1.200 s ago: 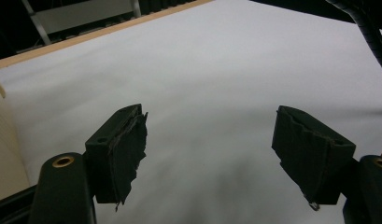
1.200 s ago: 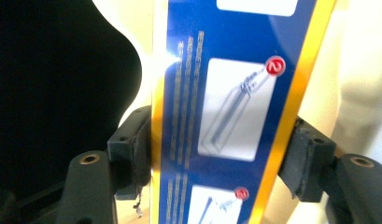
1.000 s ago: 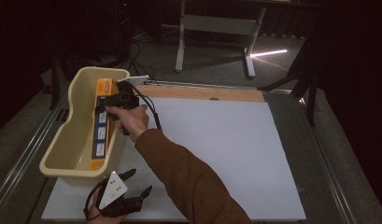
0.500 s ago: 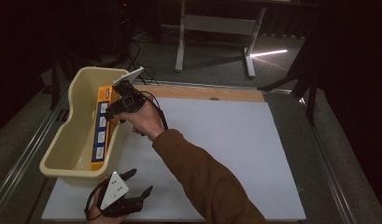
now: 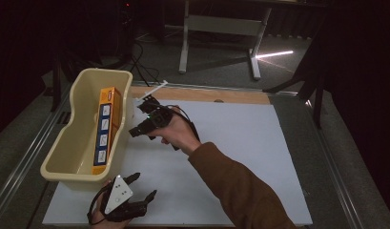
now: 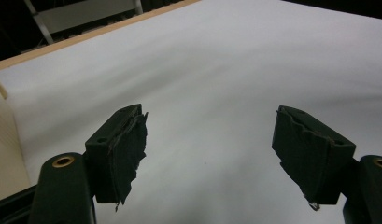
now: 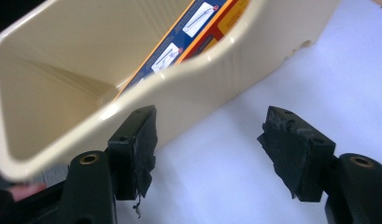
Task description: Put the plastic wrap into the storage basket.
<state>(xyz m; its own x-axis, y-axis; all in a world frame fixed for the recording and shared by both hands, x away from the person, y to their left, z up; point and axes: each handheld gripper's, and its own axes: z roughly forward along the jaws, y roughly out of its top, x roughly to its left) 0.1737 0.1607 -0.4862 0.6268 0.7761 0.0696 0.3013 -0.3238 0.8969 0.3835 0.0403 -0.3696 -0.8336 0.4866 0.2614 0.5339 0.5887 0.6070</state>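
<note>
1. Right gripper view: right gripper (image 7: 207, 140) jaws spread, empty; tub (image 7: 202, 88) just ahead-left.
2. Orange box (image 5: 105, 129) lies inside, long axis along the tub.
3. Left gripper (image 5: 135, 191) jaws apart, empty, farther from the box.

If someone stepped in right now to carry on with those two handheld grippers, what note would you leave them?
Right gripper: open, holding nothing, just outside the right wall of the cream tub, above the white sheet.
Left gripper: open, holding nothing, at the near edge of the sheet, just in front of the tub.
Orange and blue box: inside the tub, leaning along its right wall.
Done: the box appears to be placed in the tub, and neither gripper touches it.
Left: nothing else lies on the sheet to pick up; probably just draw the right gripper clear of the tub.
</note>
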